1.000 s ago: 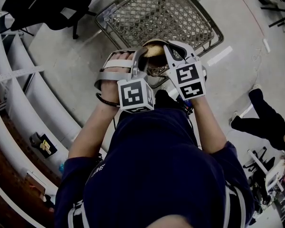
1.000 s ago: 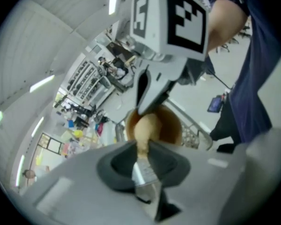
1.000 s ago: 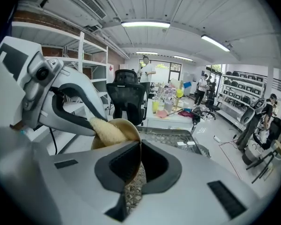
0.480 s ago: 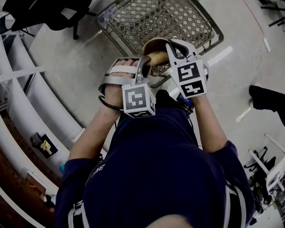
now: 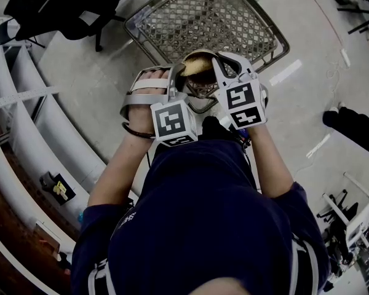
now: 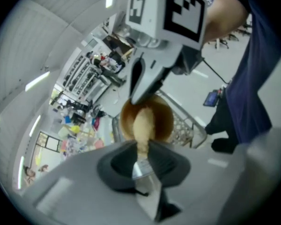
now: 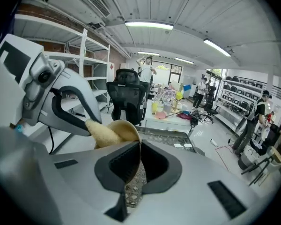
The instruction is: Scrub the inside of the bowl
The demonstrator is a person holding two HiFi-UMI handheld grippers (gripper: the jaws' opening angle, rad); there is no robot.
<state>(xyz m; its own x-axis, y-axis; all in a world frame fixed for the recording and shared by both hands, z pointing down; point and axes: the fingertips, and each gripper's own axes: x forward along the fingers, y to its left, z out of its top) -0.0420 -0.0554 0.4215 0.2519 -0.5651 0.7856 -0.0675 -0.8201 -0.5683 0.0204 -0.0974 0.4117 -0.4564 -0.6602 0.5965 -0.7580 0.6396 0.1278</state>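
Left gripper is clamped on the tail end of a yellow sponge. The sponge's free end is inside the bowl, against the brown inner wall. Right gripper pinches a thin bit of the bowl's rim, jaws nearly together, with one pad inside and one outside. The bowl is held in the air, mouth turned toward the left gripper, above a wire basket. Nothing supports it from below.

Risks:
- The rim pinch is the only hold. Scrub force levers the bowl about that one spot, so it likely pivots between the pads or slips out and drops into the basket.
- The sponge is gripped at its end, so it's floppy. A hard push probably folds it or drags it out of the jaws.
- The left jaw tips sit close to the rim. A long stroke could knock metal on the bowl.
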